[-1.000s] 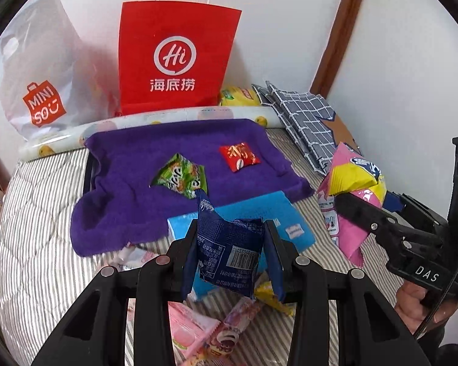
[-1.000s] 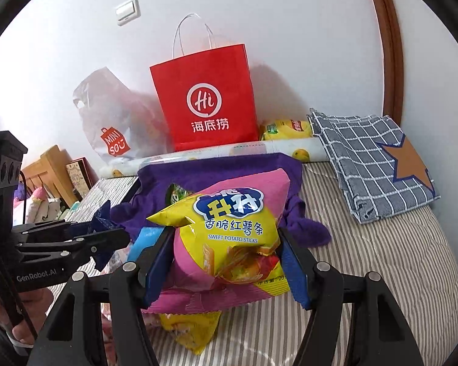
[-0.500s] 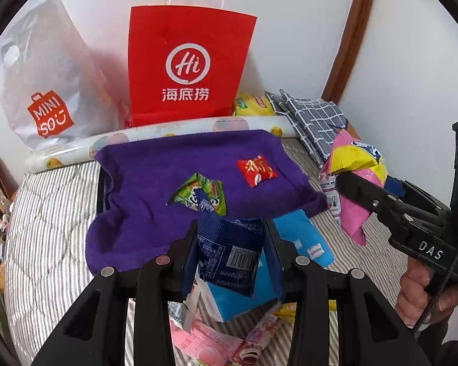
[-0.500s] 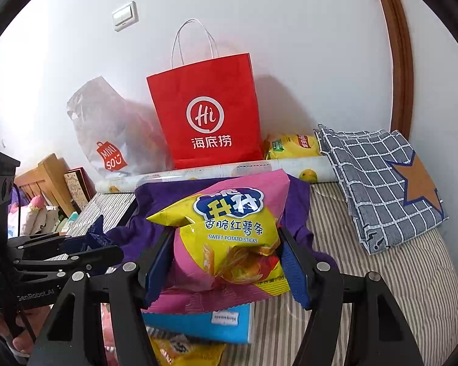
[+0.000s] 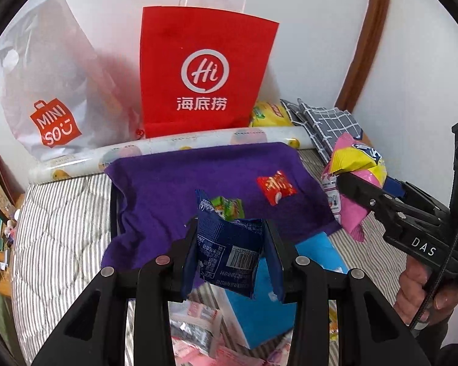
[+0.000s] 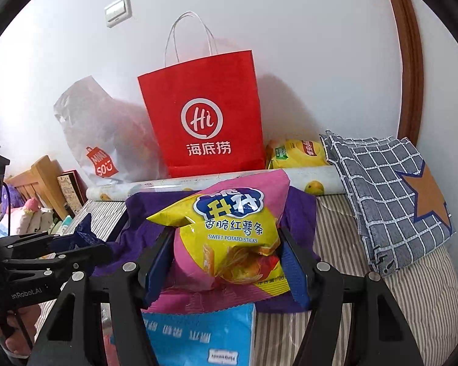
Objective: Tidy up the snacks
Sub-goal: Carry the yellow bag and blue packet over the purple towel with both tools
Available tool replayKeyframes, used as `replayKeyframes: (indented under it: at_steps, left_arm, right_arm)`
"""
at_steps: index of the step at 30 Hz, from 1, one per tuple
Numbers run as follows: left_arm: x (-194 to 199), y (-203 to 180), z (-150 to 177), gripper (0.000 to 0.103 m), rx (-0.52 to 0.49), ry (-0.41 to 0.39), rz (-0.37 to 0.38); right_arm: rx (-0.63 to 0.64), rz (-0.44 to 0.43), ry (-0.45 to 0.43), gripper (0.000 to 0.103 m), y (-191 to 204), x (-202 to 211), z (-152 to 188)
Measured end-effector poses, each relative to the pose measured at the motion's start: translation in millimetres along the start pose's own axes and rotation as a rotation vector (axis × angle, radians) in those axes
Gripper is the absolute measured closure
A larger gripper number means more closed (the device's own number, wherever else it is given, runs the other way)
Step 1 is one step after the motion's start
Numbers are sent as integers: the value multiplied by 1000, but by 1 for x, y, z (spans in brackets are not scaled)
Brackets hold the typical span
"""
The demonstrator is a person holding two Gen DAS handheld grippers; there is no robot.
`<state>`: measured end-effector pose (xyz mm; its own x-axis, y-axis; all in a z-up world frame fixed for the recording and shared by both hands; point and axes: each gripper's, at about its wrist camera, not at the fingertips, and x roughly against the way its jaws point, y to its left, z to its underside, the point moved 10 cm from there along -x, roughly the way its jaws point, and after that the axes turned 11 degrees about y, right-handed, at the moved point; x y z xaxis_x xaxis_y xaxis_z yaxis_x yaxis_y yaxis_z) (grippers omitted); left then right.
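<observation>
red paper bag [image 6: 204, 122]: "Hi" and 海底捞
white plastic bag [image 5: 55, 91]: "MINISO"
pink-and-yellow snack bag [image 6: 229, 228]: 香脆红薯条, "SWEET POTATO STICKS"
right gripper [image 5: 348, 189] body: "DAS"
left gripper [image 6: 85, 241] body: "nRobot.AI"

Each camera sits just behind its own gripper and looks forward and a bit down over the bed toward the far wall. Both see the red paper bag [image 5: 204, 70] [image 6: 204, 116] and the purple towel [image 5: 174, 189] [image 6: 299, 213]. The left camera looks from the left side, the right one from the right.
</observation>
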<state>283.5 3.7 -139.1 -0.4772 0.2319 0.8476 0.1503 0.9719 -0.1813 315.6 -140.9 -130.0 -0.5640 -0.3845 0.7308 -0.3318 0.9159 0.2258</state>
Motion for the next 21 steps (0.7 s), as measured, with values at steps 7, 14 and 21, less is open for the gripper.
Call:
replayKeyframes:
  at_steps: [7,14,21]
  left_arm:
    - [-9,23,-20,63,29,0,2]
    - [-22,46,-46,63,43,-8,-30]
    - [-54,57,-69,63,43,24,-35]
  right_arm:
    - [-11,12,-2,39,-10,-16,-19]
    - [-12,55,18,39,-25,-43,-29]
    - [-11,48,65,39,-35,-67,-17]
